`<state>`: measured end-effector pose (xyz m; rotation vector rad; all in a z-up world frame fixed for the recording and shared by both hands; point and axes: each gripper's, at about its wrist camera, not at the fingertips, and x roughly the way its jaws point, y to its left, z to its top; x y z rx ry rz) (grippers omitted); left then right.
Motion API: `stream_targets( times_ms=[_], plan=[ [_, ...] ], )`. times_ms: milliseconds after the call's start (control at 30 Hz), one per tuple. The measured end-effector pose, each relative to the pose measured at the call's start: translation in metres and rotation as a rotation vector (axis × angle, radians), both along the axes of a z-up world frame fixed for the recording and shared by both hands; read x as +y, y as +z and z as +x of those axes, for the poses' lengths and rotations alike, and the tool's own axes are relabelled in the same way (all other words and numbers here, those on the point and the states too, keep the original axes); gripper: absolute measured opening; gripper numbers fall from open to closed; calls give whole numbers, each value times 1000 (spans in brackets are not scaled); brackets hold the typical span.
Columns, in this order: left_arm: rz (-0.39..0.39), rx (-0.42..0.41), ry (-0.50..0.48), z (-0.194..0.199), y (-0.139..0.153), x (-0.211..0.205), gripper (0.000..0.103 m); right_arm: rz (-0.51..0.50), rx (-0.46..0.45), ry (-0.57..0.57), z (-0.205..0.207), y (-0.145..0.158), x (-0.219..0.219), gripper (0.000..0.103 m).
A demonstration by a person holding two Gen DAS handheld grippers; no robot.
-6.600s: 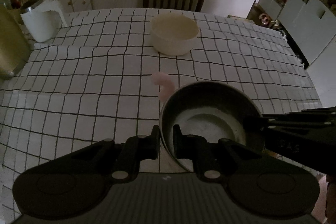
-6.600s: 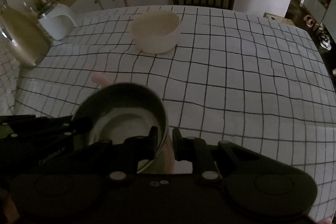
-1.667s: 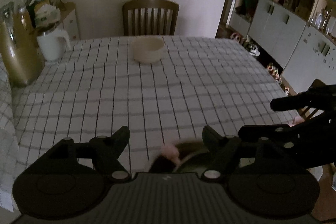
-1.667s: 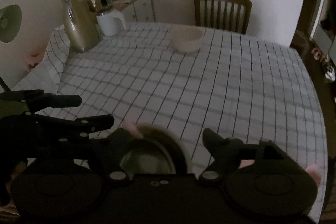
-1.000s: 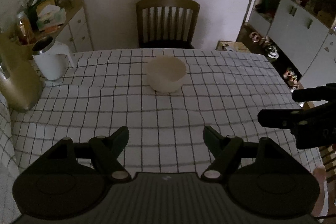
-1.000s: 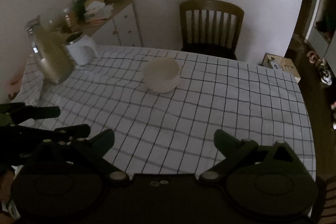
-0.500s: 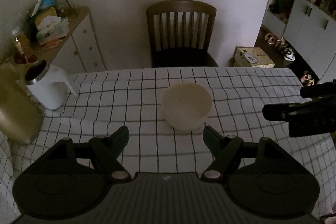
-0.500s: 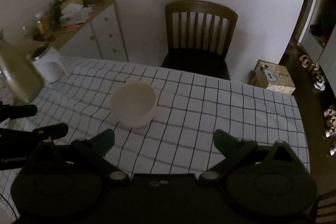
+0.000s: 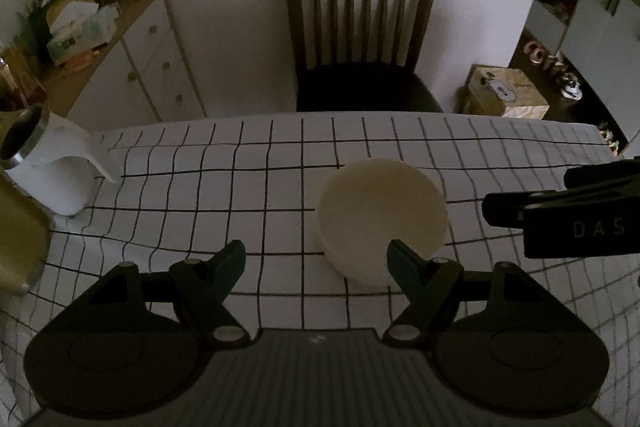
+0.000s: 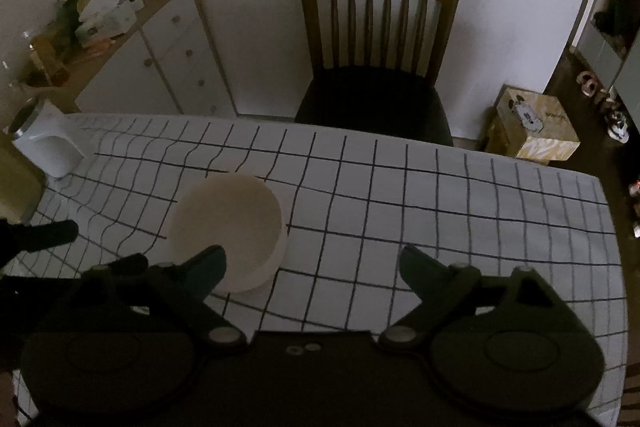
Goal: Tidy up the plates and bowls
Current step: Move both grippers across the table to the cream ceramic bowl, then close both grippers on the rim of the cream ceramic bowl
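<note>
A cream bowl (image 9: 380,215) stands upright on the checked tablecloth (image 9: 240,187) near the table's far edge. My left gripper (image 9: 316,255) is open and empty; its right fingertip overlaps the bowl's near rim. My right gripper (image 10: 312,259) is open and empty; its left fingertip overlaps the near rim of the same bowl (image 10: 230,223). The right gripper's body also shows at the right edge of the left wrist view (image 9: 568,211). The dark metal bowl from earlier is out of view.
A white kettle (image 9: 44,171) and a gold flask (image 9: 18,235) stand at the table's left. A wooden chair (image 9: 360,39) stands beyond the far edge. A white drawer cabinet (image 9: 140,55) stands at back left, and a cardboard box (image 10: 532,127) lies on the floor at right.
Both grippers let go of the dark metal bowl, opened, and moved forward across the table. The cream bowl is now close under both sets of fingertips.
</note>
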<state>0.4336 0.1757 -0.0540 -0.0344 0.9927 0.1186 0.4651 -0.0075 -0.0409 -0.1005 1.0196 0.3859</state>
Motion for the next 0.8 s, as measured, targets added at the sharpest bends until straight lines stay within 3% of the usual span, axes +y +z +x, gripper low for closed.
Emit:
stream_targets(
  times_ms=[500,667,800],
  plan=[
    [23,63,13,47,-47,4,76,10,87,-27,42,-50,22,76],
    [25,87,9,56,-58,3,64,6,105,-26,47,-59,25,72],
    [17,113,6,59,-65,4,41,11,115,-29,47,-65,25,63]
  ],
)
